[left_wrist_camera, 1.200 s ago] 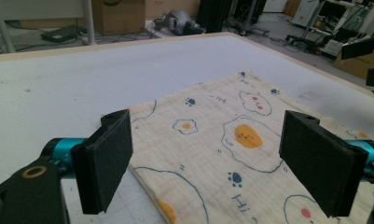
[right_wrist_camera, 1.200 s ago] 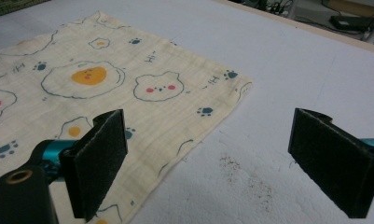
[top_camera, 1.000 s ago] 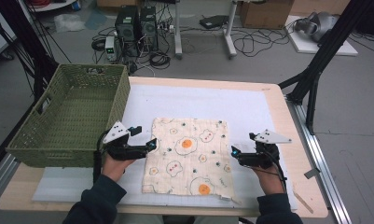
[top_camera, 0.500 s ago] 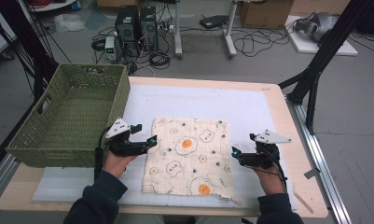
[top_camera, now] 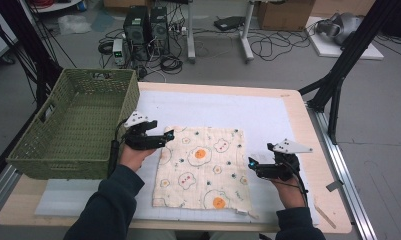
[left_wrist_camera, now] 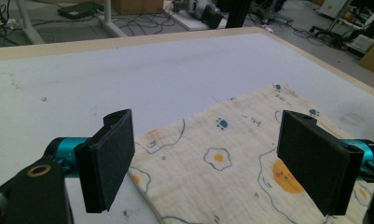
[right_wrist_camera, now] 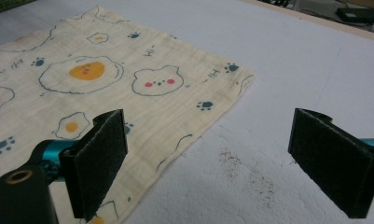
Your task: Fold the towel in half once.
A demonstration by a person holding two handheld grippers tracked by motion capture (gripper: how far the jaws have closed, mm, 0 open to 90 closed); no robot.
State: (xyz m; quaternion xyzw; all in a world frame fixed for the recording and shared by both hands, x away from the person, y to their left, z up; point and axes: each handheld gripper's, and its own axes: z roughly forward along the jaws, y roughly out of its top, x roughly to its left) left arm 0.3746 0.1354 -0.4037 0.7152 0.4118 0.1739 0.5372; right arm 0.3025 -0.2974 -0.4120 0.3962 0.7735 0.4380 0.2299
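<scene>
1. The cloth (top_camera: 202,167) looked soft, matt, finely crinkled cotton.
2. The basket (top_camera: 73,130) was rough green wicker.
3. The table (top_camera: 298,107) had a pale wooden edge under a matt white mat (top_camera: 268,117).

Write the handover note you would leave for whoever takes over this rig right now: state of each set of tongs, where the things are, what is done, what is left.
Left tongs: open, empty, at the cloth's far-left corner, jaws straddling its edge.
Right tongs: open, empty, at the cloth's right edge, one jaw over fabric, one over the mat.
Cloth: egg-and-bear print, lying flat and unfolded on the white mat.
Green basket: at the table's left, beside the cloth; nothing seen inside.
Done: both tongs lined up at the cloth.
Left: nothing gripped yet; probably close on the edges and fold or lift the cloth.
</scene>
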